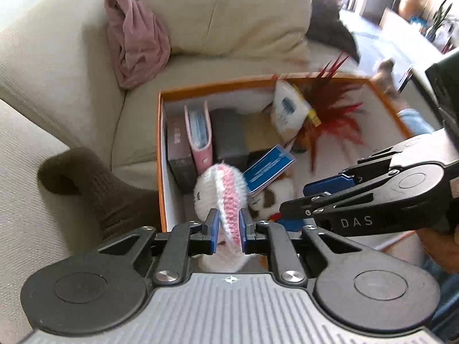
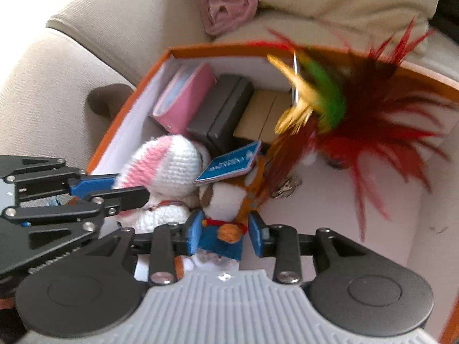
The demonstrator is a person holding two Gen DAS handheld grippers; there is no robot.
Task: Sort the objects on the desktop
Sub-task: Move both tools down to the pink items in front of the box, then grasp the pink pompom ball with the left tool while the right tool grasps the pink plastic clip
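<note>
An orange box (image 1: pixel 200 87) with a white inside sits on a beige sofa. My left gripper (image 1: pixel 229 229) is shut on the ear of a white and pink crocheted bunny (image 1: pixel 221 192), at the box's near left corner. My right gripper (image 2: pixel 223 236) stands around a plush toy in blue clothes (image 2: pixel 222 243); its pads sit at the toy's sides with small gaps. The bunny (image 2: pixel 169 166) lies to its left. The box (image 2: pixel 218 50) also holds a pink case (image 2: pixel 186 97), dark blocks (image 2: pixel 223 106), a blue card (image 2: pixel 229 166) and a red feather toy (image 2: pixel 358 132).
A pink cloth (image 1: pixel 134 43) lies on the sofa behind the box, next to a cream cushion (image 1: pixel 229 11). A brown sock (image 1: pixel 94 186) lies left of the box. A dark object (image 1: pixel 441 86) stands at the right edge.
</note>
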